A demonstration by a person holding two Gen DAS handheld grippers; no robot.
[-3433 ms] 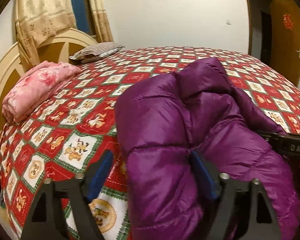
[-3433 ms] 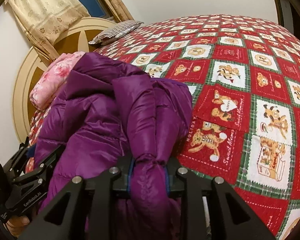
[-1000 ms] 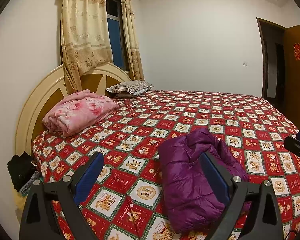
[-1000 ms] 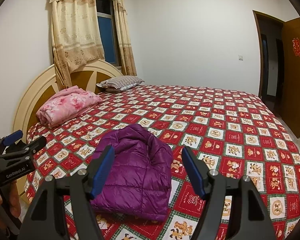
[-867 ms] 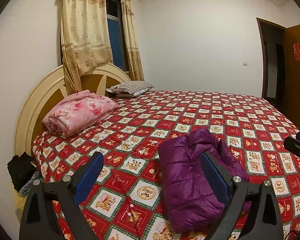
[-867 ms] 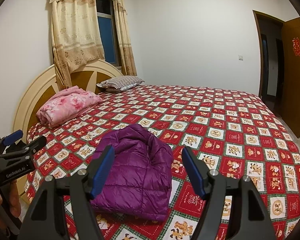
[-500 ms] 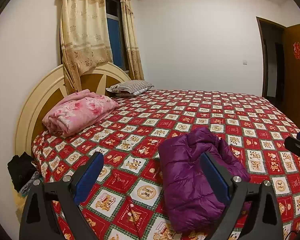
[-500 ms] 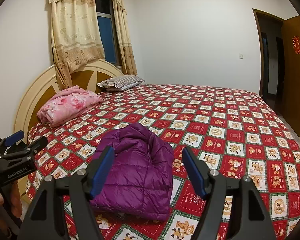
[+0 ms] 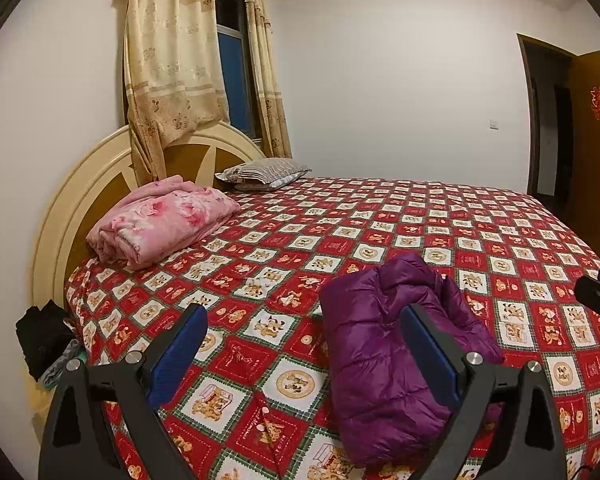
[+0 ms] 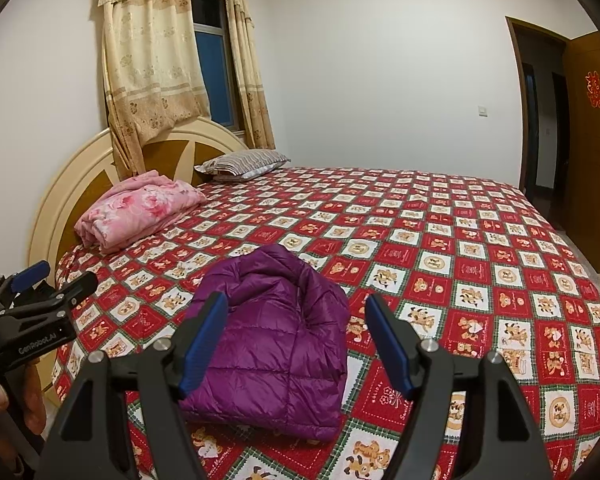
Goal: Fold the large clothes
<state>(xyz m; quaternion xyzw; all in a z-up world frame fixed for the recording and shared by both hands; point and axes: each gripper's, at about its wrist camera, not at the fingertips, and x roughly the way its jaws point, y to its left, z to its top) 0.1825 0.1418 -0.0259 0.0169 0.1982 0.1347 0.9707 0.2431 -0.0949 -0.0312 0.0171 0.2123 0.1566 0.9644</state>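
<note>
- The folded purple quilted down jacket [image 9: 384, 356] [image 10: 276, 344] lies on the red checked cartoon bedspread [image 9: 380, 232] [image 10: 440, 240], near its front edge.
- The left gripper [image 9: 304, 356] is spread wide, empty, short of the jacket.
- The right gripper [image 10: 296, 340] likewise gapes, released.
- A folded pink floral blanket [image 9: 160, 220] [image 10: 136, 208] lies well beyond the jacket.

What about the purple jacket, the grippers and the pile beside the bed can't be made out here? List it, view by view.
- Purple jacket, left wrist view: its right side lies behind the left gripper's finger.
- Purple jacket, right wrist view: near left corner covered by the right gripper's finger; sleeves and zip are tucked out of sight.
- Right gripper, left wrist view: cut off by the frame edge.
- Dark pile beside the bed: too dim to identify.
</note>
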